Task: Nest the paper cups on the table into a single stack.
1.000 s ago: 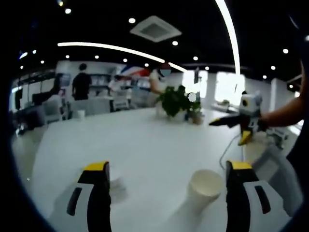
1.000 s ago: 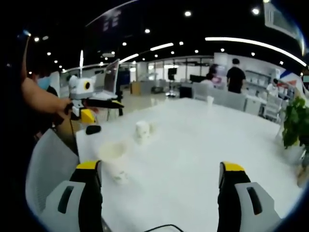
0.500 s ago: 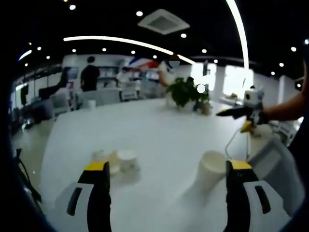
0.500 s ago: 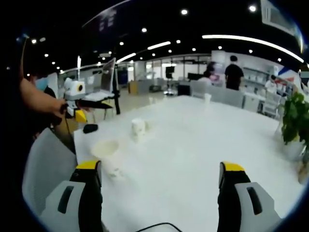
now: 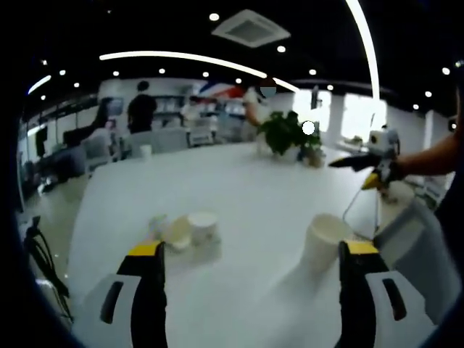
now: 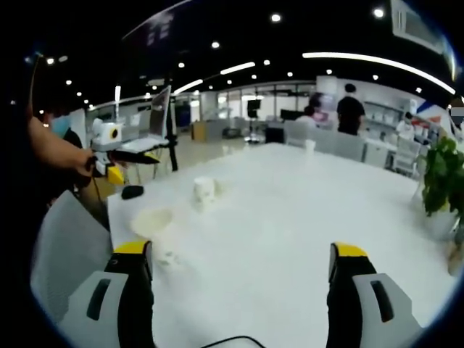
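White paper cup (image 5: 325,239) upright, mouth up, beside spread left gripper (image 5: 250,290); right gripper (image 6: 239,293) spread.

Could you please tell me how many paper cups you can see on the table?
3: a single upright cup near the table's edge, and two grouped cups farther along; more may be hidden.

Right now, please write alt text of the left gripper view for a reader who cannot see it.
The left gripper hovers open over a white table; an upright paper cup stands near its right jaw and a small cluster of cups near its left. Beyond, the right gripper and a potted plant.
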Motion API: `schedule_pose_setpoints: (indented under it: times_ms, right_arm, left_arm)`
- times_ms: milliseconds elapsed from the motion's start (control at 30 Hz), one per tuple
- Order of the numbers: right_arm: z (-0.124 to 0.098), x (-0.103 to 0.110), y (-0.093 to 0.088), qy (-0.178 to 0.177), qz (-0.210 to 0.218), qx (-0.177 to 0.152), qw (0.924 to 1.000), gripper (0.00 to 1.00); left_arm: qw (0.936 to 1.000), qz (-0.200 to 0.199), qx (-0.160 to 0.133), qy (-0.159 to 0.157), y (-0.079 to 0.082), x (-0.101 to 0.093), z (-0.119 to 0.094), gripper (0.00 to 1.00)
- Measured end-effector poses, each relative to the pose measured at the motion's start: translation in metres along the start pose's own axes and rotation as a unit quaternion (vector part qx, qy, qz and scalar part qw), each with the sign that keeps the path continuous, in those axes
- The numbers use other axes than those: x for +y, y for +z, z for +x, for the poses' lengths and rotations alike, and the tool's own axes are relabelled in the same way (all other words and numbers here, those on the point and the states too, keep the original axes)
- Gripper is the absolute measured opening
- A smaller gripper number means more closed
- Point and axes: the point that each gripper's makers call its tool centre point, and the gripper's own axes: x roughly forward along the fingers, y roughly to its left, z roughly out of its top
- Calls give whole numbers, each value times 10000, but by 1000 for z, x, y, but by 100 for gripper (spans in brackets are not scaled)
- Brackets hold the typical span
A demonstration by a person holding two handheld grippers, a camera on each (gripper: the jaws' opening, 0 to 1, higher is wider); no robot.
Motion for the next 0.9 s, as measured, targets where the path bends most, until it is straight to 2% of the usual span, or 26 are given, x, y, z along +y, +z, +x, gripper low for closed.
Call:
schedule_pose_setpoints:
  times_ms: [233,400,500,767,900]
  right_arm:
    - [2,3,-1,44,26,11,10000,100]
    - [4,2,-4,39,57,36,10000,100]
    - [4,1,-4,31,75,34,10000,100]
    - [4,5,-4,23,86,28,10000,100]
    - [2,8,-9,-1,125,44,9999,100]
  left_arm:
    - [10000,1,1,37,-5,1,1,97]
    - [9999,42,71,77,-16,5,6,95]
    - [9997,153,-116,144,-13,9,9,98]
    - [9995,204,-113,207,-23,19,27,98]
    - [9997,31,-108,202,-29,22,37,98]
